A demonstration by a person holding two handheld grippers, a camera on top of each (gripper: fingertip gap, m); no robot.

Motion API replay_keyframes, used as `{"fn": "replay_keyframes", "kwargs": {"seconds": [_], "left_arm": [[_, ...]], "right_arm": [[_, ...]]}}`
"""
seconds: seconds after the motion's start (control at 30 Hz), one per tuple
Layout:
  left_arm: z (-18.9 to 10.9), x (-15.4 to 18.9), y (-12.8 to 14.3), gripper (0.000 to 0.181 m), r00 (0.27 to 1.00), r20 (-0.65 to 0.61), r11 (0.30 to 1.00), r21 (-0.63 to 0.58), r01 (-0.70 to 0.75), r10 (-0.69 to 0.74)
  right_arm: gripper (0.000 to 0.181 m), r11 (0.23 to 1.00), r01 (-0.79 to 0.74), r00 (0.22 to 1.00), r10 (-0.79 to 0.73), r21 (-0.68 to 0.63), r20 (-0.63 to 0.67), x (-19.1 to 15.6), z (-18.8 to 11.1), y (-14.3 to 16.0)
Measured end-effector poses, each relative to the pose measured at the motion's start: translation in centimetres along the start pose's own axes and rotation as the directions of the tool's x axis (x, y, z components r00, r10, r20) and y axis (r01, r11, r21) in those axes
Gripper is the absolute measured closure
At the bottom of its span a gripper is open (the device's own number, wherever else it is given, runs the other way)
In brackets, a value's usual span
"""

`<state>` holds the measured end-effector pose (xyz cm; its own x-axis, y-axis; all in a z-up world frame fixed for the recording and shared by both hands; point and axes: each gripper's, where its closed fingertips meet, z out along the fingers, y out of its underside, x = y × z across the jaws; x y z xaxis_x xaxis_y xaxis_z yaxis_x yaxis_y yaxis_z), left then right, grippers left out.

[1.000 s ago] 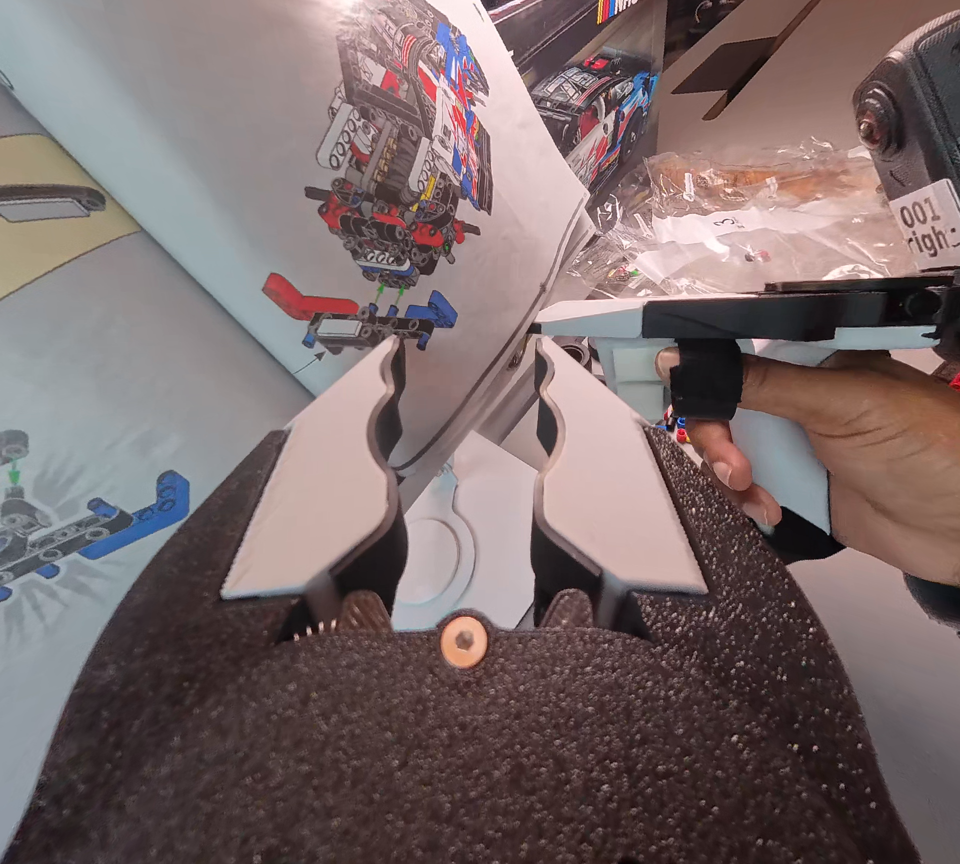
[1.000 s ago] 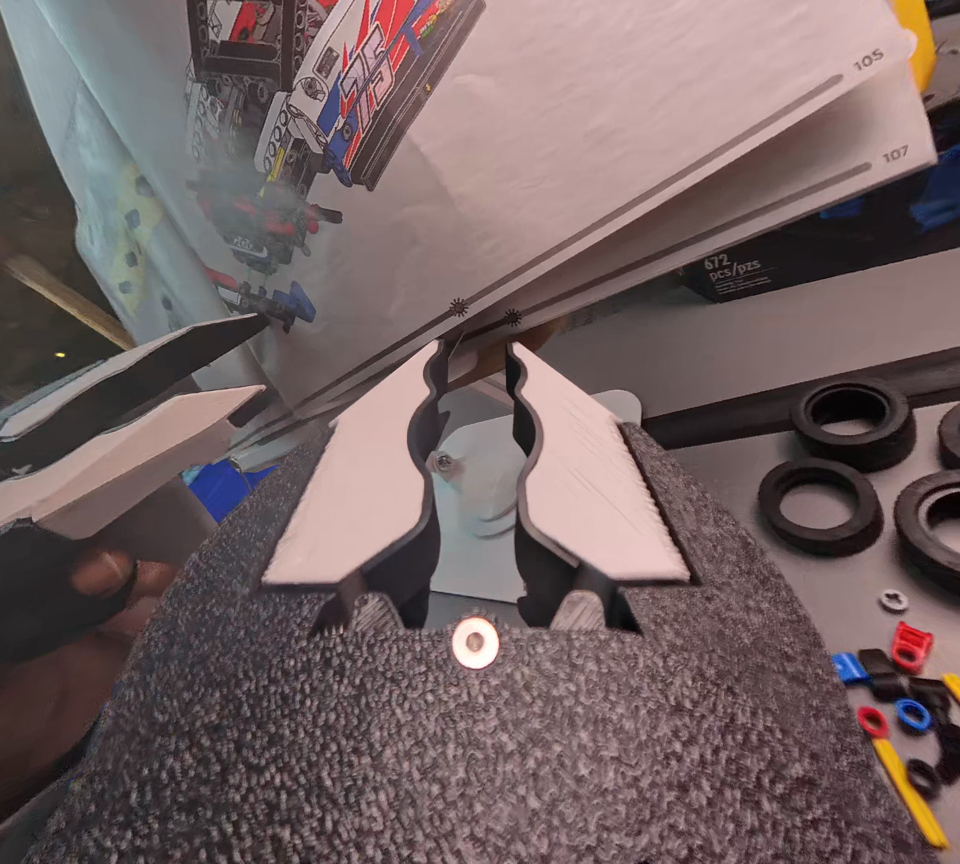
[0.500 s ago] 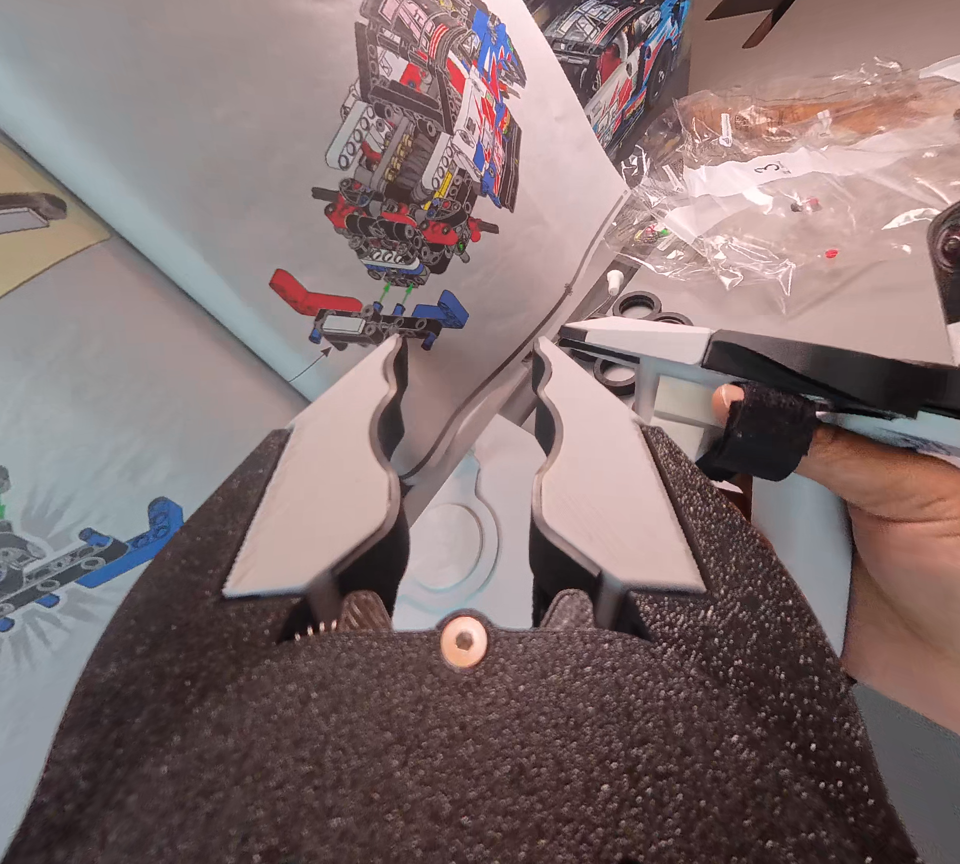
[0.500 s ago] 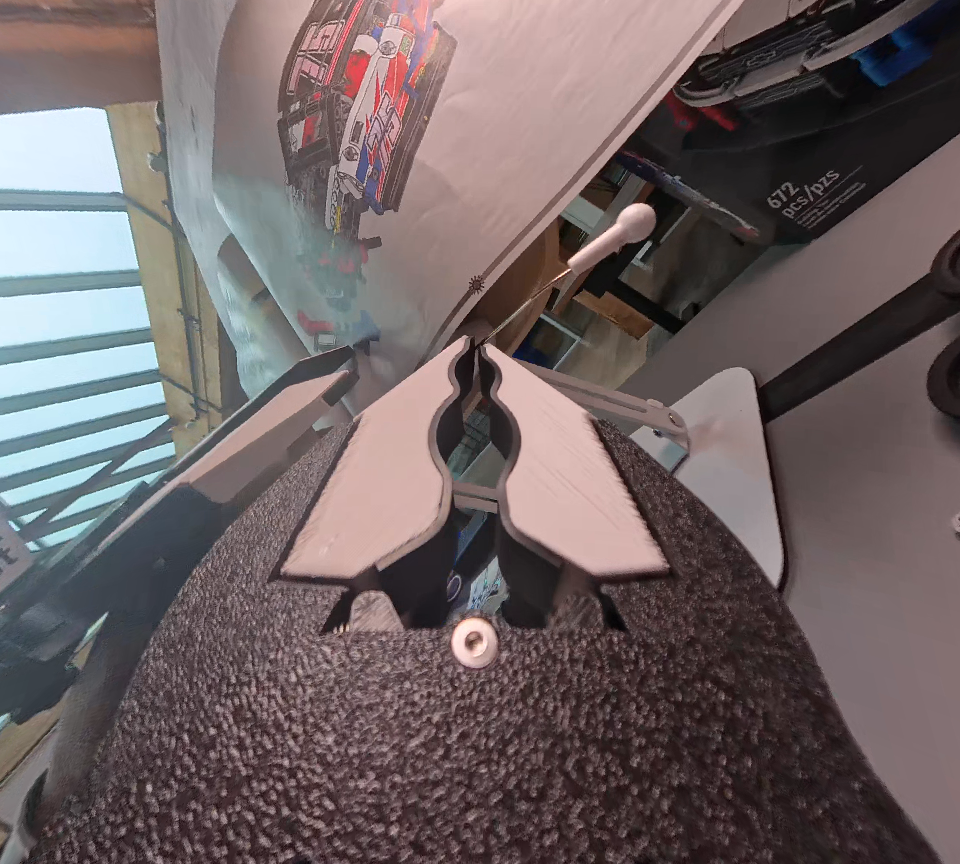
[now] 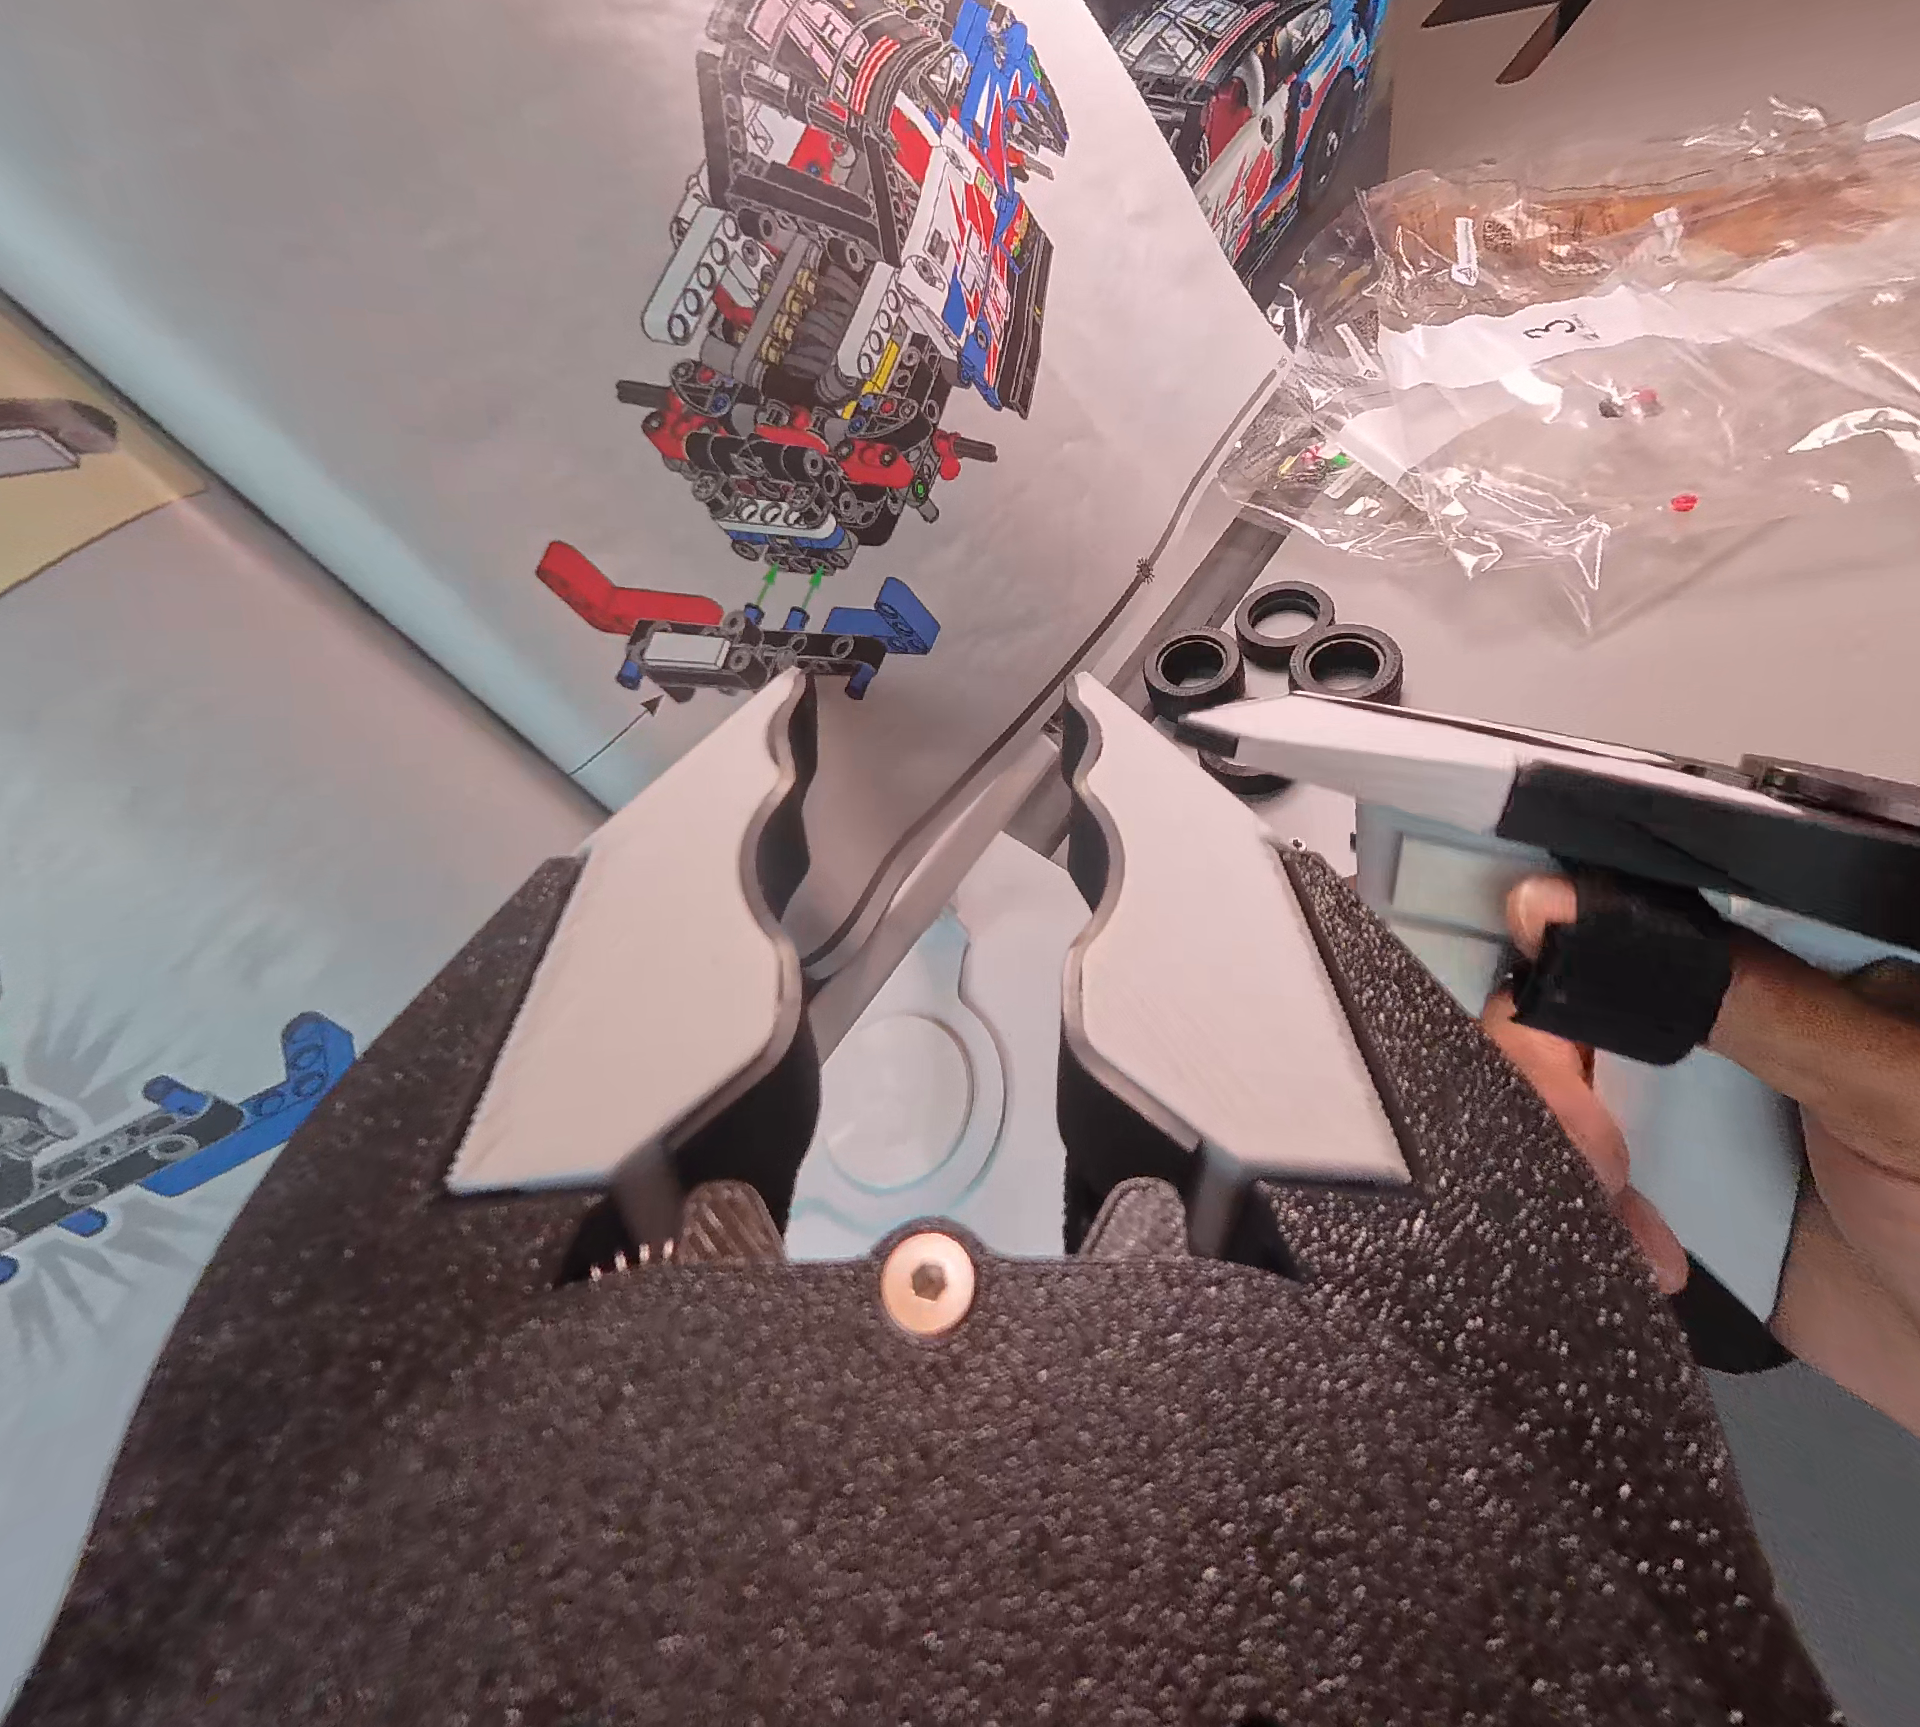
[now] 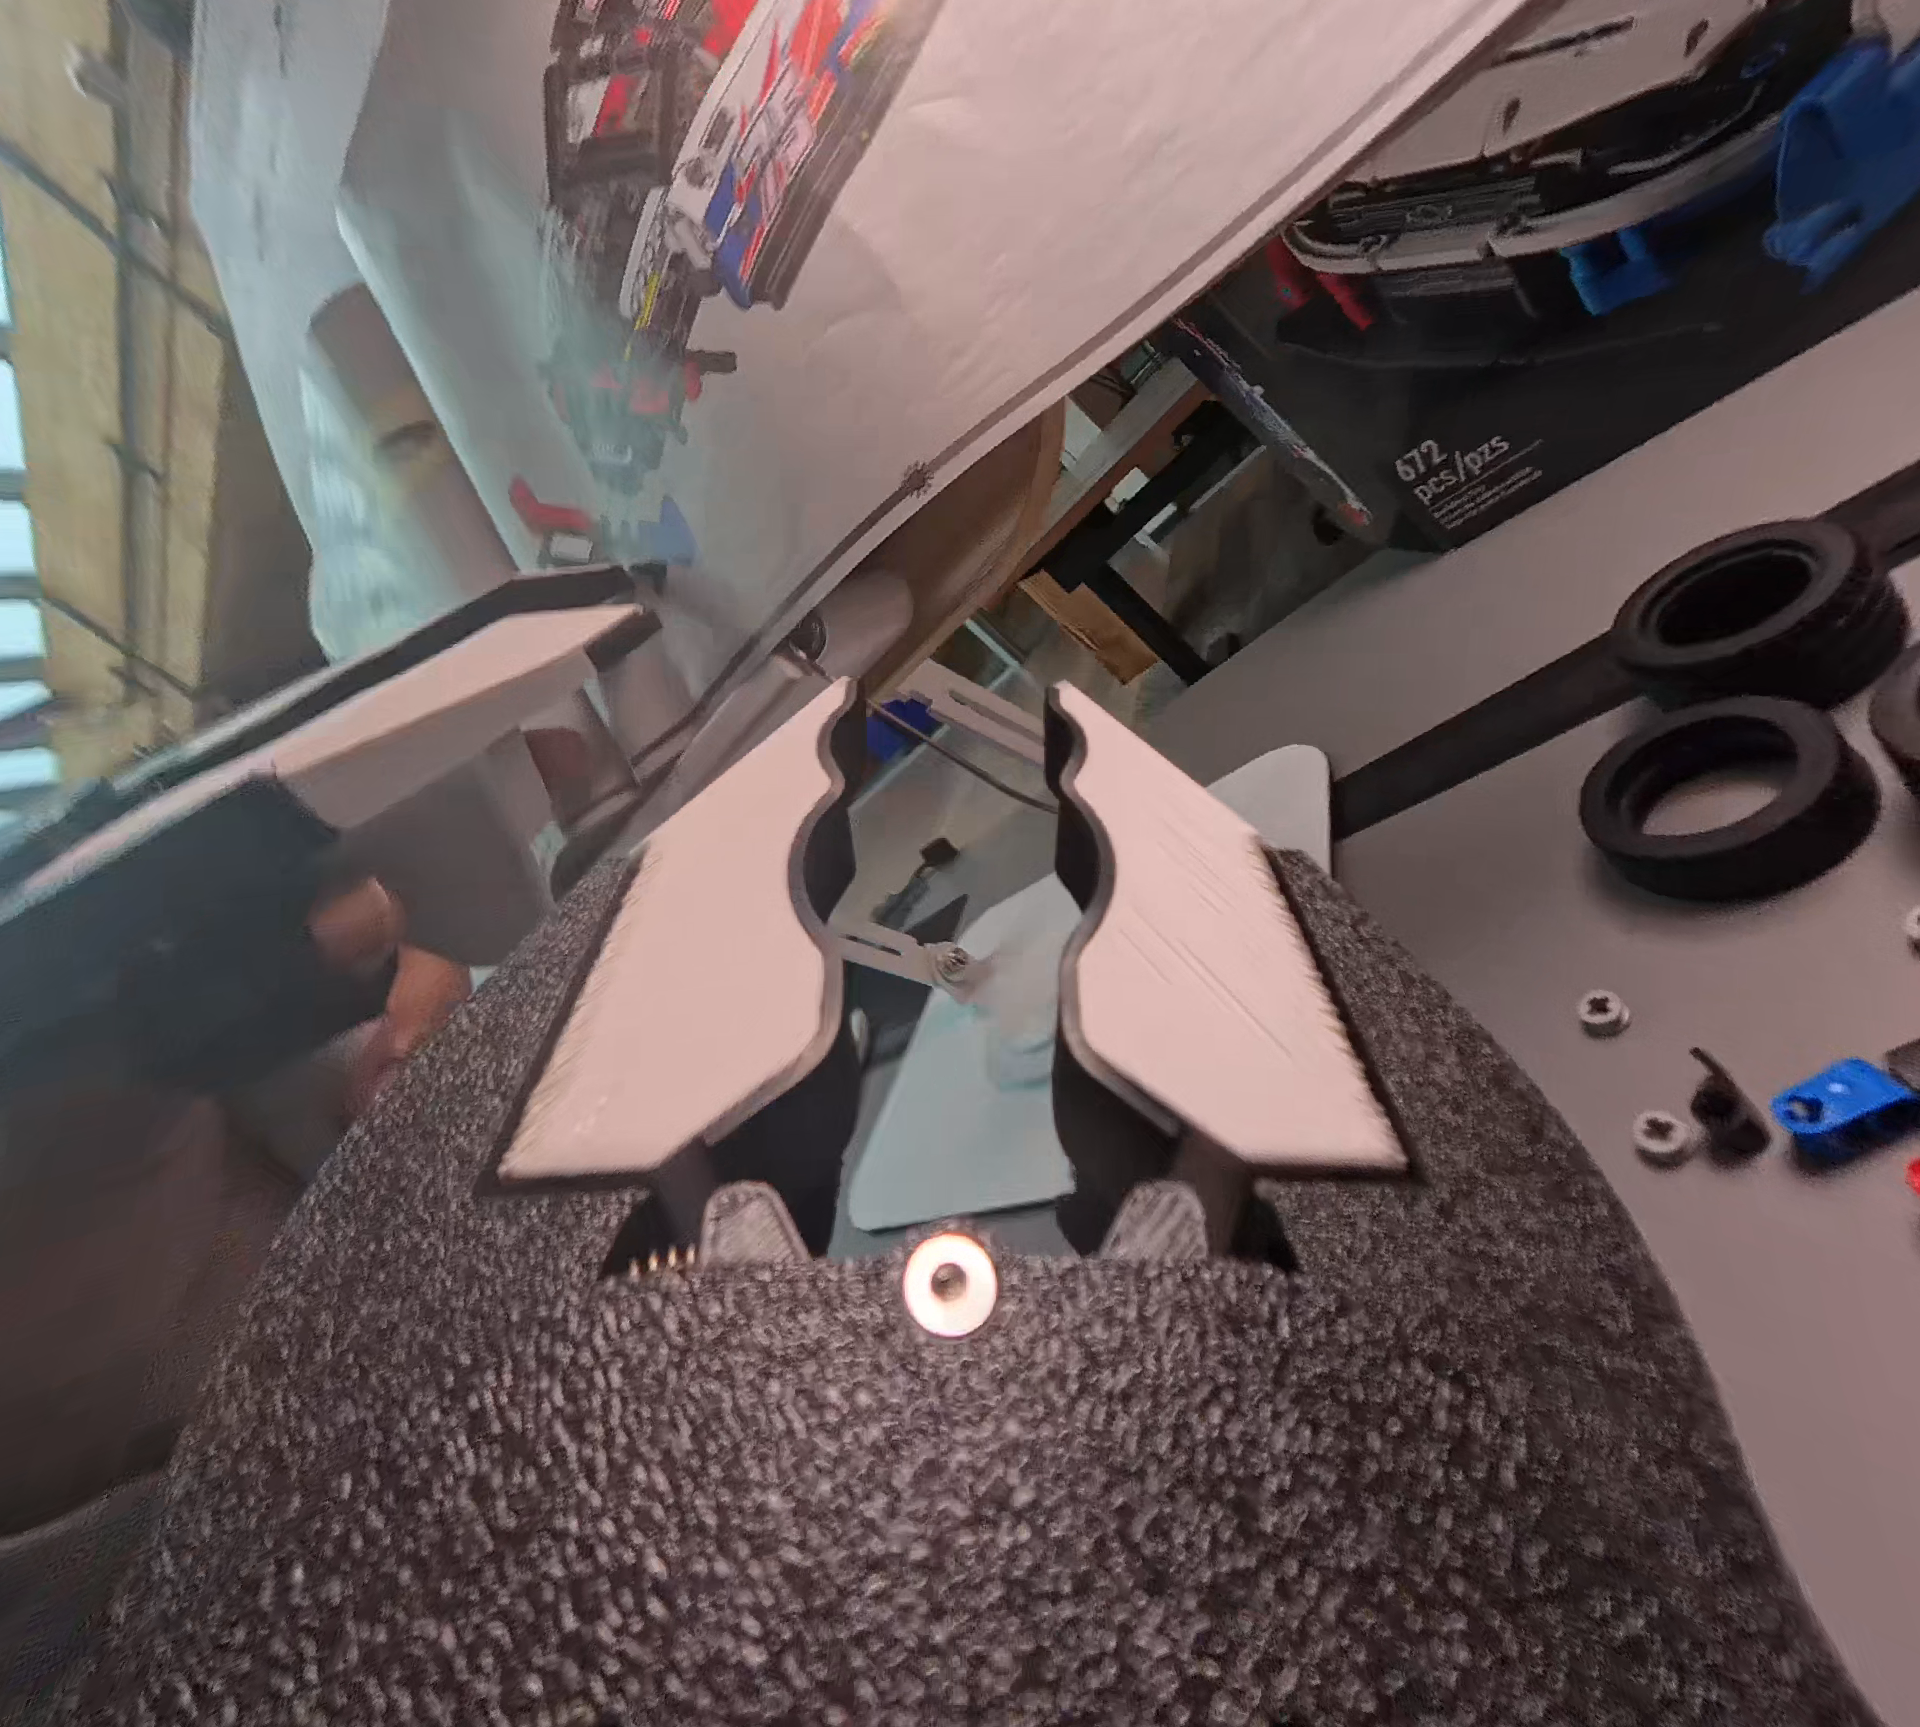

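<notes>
Left claw [image 5: 940, 701] points up at a raised booklet page [image 5: 416, 223], jaws spread, the page's lower edge running between them; whether either finger touches it, I can't tell; right claw [image 6: 951, 695] sits tilted just under the same page [image 6: 1195, 77], jaws spread, gripping nothing; a hand [image 5: 1714, 1106] holds it at the left view's right edge; on the desk [image 6: 1558, 1365], three black tyres [image 5: 1273, 617] near its tip; one heap of clear bags [image 5: 1610, 389] behind.

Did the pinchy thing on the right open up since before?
Yes. The right gripper was nearly shut on the lifted white instruction page a moment ago; now its grey fingers stand apart, below the page's edge.
</notes>
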<state>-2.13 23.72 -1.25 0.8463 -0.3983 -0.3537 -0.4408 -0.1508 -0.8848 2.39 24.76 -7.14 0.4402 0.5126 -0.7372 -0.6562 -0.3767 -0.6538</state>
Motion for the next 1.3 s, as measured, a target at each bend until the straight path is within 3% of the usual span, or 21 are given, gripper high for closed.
{"fn": "replay_keyframes", "kwargs": {"seconds": [0.03,0.13,0.2,0.23,0.27,0.33,0.4,0.5,0.67,0.77,0.87,0.97,1.03,1.1,1.3], "left_arm": [[0.0,0.0,0.0,0.134,1.000,-0.002,1.000,0.000,-0.003,0.003],[0.0,0.0,0.0,0.135,1.000,-0.005,1.000,-0.002,-0.012,0.012],[0.1,0.0,0.1,0.134,1.000,-0.005,1.000,-0.006,-0.014,0.014],[0.0,0.0,0.1,0.134,1.000,-0.006,1.000,-0.009,-0.017,0.017],[0.0,0.0,0.1,0.135,1.000,-0.007,1.000,-0.013,-0.022,0.021],[0.1,-0.1,0.2,0.136,1.000,-0.009,0.999,-0.023,-0.025,0.025],[0.3,-0.1,0.3,0.138,1.000,-0.013,0.999,-0.035,-0.020,0.020],[0.4,-0.1,0.5,0.141,1.000,-0.010,0.998,-0.051,-0.028,0.027],[0.4,-0.1,0.4,0.142,0.999,-0.007,0.997,-0.056,-0.049,0.049],[0.5,-0.3,0.4,0.146,0.999,0.001,0.997,-0.061,-0.042,0.042],[0.6,-0.5,0.6,0.150,0.999,0.020,0.996,-0.074,-0.049,0.050],[0.7,-0.8,0.7,0.154,0.997,0.046,0.994,-0.089,-0.065,0.069],[0.8,-0.9,0.7,0.156,0.994,0.062,0.991,-0.100,-0.085,0.091],[0.8,-1.0,0.8,0.156,0.988,0.079,0.986,-0.117,-0.121,0.130],[0.8,-1.1,1.0,0.158,0.973,0.111,0.971,-0.152,-0.183,0.201]], "right_arm": [[0.140,0.993,0.116,0.993,-0.117,-0.021,-0.014,-0.2,-0.1,0.4],[0.131,0.833,0.540,0.836,-0.547,-0.119,-0.038,-0.9,0.7,1.4],[0.143,0.682,0.688,0.698,-0.715,-0.246,-0.031,-0.2,1.9,2.2],[0.177,0.580,0.746,0.611,-0.792,-0.328,-0.012,0.6,2.2,2.5],[0.180,0.465,0.806,0.509,-0.860,-0.365,0.030,0.8,2.2,2.4],[0.180,0.185,0.903,0.214,-0.976,-0.388,0.031,1.1,1.7,0.7],[0.181,-0.095,0.919,-0.090,-0.995,-0.381,0.033,0.7,1.1,-0.6],[0.181,-0.392,0.854,-0.398,-0.916,-0.342,0.056,0.0,1.1,-1.9],[0.181,-0.753,0.630,-0.733,-0.658,-0.193,0.175,-1.2,1.7,-2.8],[0.181,-0.827,0.550,-0.796,-0.561,-0.115,0.229,-1.4,1.2,-2.3],[0.181,-0.768,0.629,-0.729,-0.637,-0.120,0.250,-1.4,0.5,-1.6],[0.181,-0.648,0.741,-0.605,-0.758,-0.177,0.242,-0.8,0.2,-0.9],[0.181,-0.627,0.755,-0.592,-0.778,-0.195,0.211,-0.9,0.1,-0.7],[0.181,-0.661,0.723,-0.630,-0.750,-0.201,0.199,-1.2,-0.1,-0.9],[0.181,-0.881,0.468,-0.844,-0.470,-0.072,0.257,-3.1,-0.3,-1.5]]}}
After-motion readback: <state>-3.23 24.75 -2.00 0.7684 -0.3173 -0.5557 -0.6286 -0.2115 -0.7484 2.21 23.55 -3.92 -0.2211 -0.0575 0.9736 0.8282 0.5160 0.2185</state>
